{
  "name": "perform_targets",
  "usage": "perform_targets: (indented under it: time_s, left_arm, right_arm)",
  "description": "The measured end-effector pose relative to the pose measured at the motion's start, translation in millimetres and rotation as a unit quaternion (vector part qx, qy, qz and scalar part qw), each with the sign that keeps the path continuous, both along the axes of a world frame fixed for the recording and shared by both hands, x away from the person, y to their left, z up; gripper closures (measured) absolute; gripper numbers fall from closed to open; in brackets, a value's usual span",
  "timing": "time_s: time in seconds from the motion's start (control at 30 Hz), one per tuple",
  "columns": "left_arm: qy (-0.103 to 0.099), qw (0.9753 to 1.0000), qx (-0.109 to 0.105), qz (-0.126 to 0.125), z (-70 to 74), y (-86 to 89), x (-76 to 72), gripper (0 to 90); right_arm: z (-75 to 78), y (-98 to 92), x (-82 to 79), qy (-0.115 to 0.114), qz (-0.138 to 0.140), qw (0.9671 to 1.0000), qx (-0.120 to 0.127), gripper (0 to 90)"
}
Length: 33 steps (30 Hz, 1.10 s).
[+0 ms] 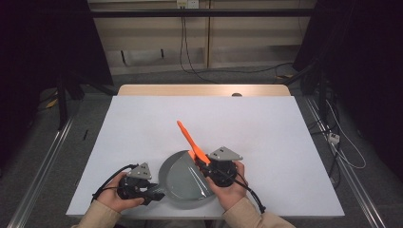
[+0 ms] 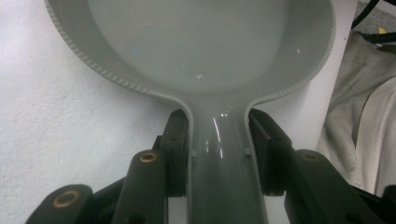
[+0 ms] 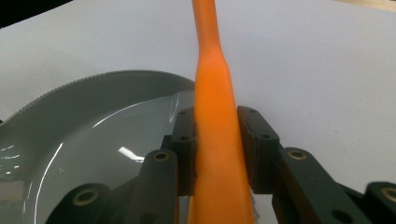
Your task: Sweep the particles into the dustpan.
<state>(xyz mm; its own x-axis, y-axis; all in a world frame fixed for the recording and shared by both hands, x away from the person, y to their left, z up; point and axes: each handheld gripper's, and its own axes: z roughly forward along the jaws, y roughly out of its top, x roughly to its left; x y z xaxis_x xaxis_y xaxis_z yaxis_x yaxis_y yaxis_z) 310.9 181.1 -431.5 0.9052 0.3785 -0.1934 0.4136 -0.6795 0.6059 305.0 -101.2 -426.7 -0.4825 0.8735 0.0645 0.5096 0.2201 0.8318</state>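
**Pan and spatula both in hand, the work itself not yet showing**

From the high view, I am holding the grey pan (image 1: 183, 183) at the near edge of the tabletop (image 1: 266, 128), my left gripper (image 1: 151, 192) on its handle and my right gripper (image 1: 205, 167) at its far right rim, gripping the orange spatula (image 1: 191, 141), whose handle is slanting up toward the middle of the tabletop.

In the left gripper view, my jaws are clamping the pan's handle (image 2: 219, 163) from both sides; the bowl looks empty.

In the right gripper view, my jaws are pinching the spatula (image 3: 215, 121) just above the pan (image 3: 84, 140). I judge both grasps done; any scraping or stirring remains.
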Motion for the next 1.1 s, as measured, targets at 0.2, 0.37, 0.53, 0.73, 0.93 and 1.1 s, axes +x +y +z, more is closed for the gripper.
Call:
perform_targets:
  time_s: [0.2,0.37,0.53,0.73,0.93,1.1]
  left_arm:
    - [0.001,1.0,-0.001,0.0,0.1,0.0,0.5,62.4]
    - [0.003,1.0,-0.002,0.001,0.1,0.7,0.6,62.4]
    - [0.002,1.0,-0.002,0.002,0.1,0.7,0.6,62.4]
    - [0.002,1.0,-0.002,0.005,-0.8,2.4,0.9,62.5]
    - [0.004,0.9999,-0.007,0.006,-1.4,3.4,1.6,62.5]
    - [0.004,0.9999,-0.008,0.007,-1.1,3.7,2.0,62.5]
  right_arm:
    - [-0.2,4.8,-0.9,-0.001,0.005,0.9999,0.009,70.2]
    - [0.5,7.7,-0.9,-0.005,0.008,0.9999,0.012,70.3]
    - [5.8,16.2,-2.8,-0.005,0.026,0.9992,0.029,70.6]
    - [7.9,36.0,-4.4,-0.008,0.059,0.9979,0.026,71.1]
    - [17.6,29.3,1.2,-0.018,0.06,0.9972,0.042,71.1]
    - [24.6,10.2,9.3,-0.024,0.044,0.9976,0.047,71.1]
